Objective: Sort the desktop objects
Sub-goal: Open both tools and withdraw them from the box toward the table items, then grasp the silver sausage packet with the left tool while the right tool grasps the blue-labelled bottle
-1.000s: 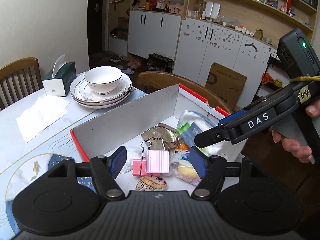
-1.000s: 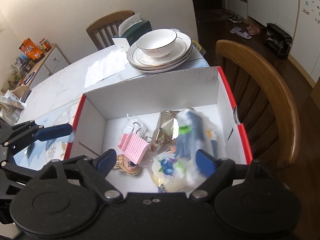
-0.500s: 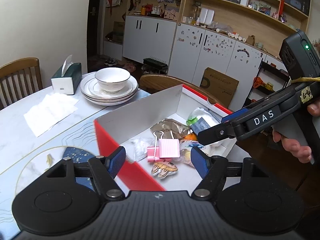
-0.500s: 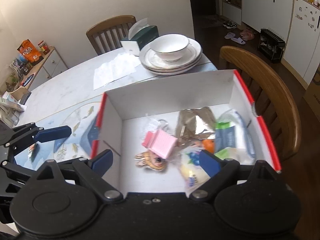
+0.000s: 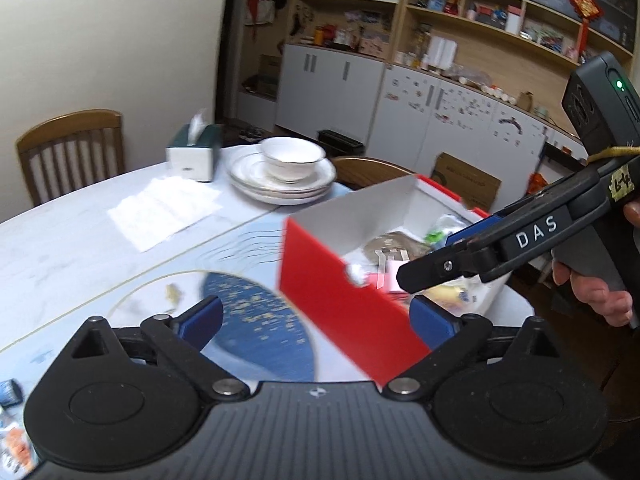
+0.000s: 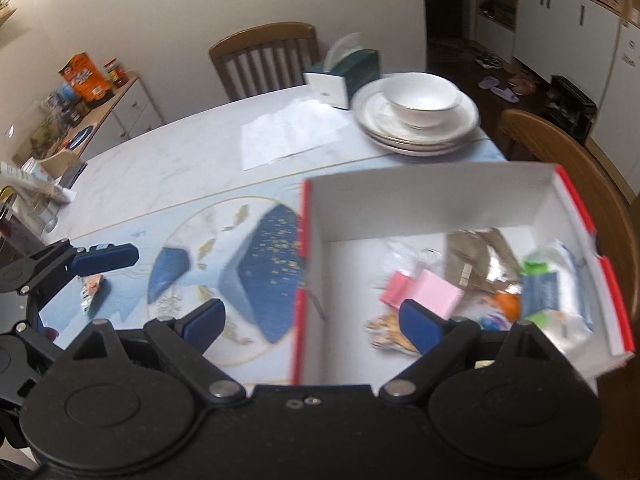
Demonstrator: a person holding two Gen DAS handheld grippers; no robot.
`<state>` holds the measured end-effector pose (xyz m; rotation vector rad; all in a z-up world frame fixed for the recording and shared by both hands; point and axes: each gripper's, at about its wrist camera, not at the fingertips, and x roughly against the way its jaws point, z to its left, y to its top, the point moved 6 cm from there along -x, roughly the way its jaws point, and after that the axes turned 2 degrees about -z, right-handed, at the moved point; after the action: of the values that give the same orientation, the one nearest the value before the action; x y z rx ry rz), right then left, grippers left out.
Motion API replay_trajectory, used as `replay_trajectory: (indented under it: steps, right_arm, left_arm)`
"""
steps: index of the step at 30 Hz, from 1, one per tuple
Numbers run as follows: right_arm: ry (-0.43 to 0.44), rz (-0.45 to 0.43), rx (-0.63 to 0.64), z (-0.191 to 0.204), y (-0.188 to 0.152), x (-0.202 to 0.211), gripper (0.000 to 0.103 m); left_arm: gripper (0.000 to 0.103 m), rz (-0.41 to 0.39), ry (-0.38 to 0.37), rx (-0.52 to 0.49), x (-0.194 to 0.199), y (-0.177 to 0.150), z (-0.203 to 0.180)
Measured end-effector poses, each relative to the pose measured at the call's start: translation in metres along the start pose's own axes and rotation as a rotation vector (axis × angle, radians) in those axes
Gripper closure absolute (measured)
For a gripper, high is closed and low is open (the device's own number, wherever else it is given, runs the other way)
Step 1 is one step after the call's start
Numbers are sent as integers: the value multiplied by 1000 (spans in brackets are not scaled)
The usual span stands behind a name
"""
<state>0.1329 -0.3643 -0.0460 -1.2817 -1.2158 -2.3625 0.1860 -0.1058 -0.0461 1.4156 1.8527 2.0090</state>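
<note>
While both tongs (image 5: 316,316) (image 6: 312,320) hang spread and empty, red box (image 6: 576,204) wall between them, stacked plates (image 6: 416,136), tissue box (image 6: 348,72) beyond

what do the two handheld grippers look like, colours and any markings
Both are matte black plastic with blue pads on the fingers. The right gripper carries white "DAS" lettering, a yellowish handwritten label, a tied yellow cord and a green LED. The left gripper shows no markings.

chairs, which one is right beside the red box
The curved-back wooden chair at the table's right edge, beside the red box. The slatted chair stands at the far side, near the tissue box.
</note>
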Motion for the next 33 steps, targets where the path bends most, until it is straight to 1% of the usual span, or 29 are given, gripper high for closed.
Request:
replay_trajectory:
  steps: [3, 4, 7, 10, 14, 19, 22, 24, 26, 29, 33]
  right_arm:
    - [12, 3, 34, 25, 8, -11, 9]
    - [17, 4, 46, 33, 10, -16, 9]
    - [38, 11, 83, 60, 16, -30, 9]
    - [63, 23, 111, 88, 22, -45, 9]
    - [98, 41, 159, 126, 27, -67, 9]
    - [138, 56, 225, 167, 34, -92, 9]
    - [150, 73, 252, 185, 37, -107, 9]
    - [153, 83, 265, 195, 38, -117, 9]
    - [156, 89, 280, 204, 39, -125, 9]
    - [159, 99, 295, 214, 39, -137, 9]
    - [165, 117, 306, 223, 40, -149, 9]
  left_arm:
    - [2, -12, 40, 32, 12, -9, 23]
    - [0, -12, 62, 41, 16, -12, 31]
    - [0, -14, 129, 77, 29, -24, 58]
    - [0, -5, 213, 111, 41, -35, 86]
    - [0, 22, 330, 185, 54, -51, 121]
    - [0, 65, 435, 298, 69, -72, 165]
    - [0, 89, 495, 336, 73, -84, 188]
    - [0, 106, 522, 357, 75, -90, 200]
    - [0, 132, 570, 369, 74, -96, 212]
    - [0, 153, 609, 398, 72, -102, 229]
    - [0, 169, 625, 467, 65, -105, 249]
